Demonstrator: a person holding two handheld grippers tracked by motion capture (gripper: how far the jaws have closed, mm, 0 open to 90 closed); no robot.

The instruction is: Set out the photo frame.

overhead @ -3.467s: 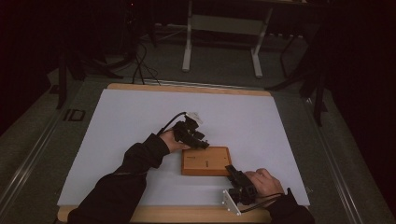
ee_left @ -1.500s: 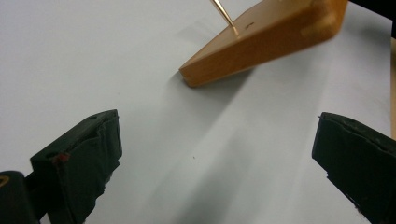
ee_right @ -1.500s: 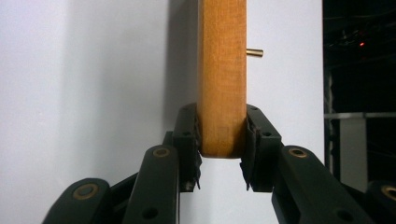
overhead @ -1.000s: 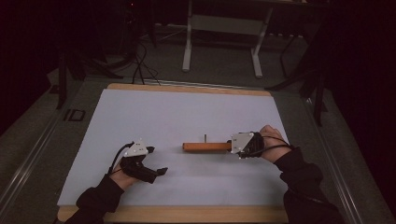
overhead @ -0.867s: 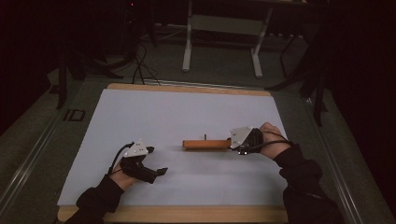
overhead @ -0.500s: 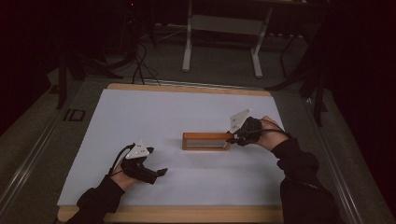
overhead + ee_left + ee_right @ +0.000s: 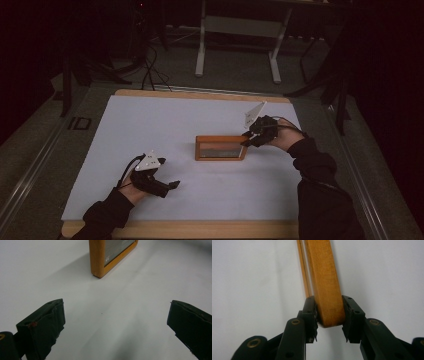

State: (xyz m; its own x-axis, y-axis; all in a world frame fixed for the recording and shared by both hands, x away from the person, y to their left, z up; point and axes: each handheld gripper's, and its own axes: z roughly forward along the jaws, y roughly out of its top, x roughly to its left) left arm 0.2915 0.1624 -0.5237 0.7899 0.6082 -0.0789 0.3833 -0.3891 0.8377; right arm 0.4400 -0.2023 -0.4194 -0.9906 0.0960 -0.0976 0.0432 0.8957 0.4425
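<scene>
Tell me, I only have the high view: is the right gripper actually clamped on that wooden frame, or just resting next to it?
Observer: The right gripper is clamped: in the right gripper view both pads press on the sides of the wooden frame at its end.
Operator: How much of the frame sits between the jaws?
Observer: Just the end of one edge; the rest runs away from the jaws above the white table surface.
Operator: And the left gripper, is it holding anything?
Observer: No. In the left gripper view the left gripper has its jaws wide apart with bare table between them, and the frame's corner stands farther ahead.
</scene>
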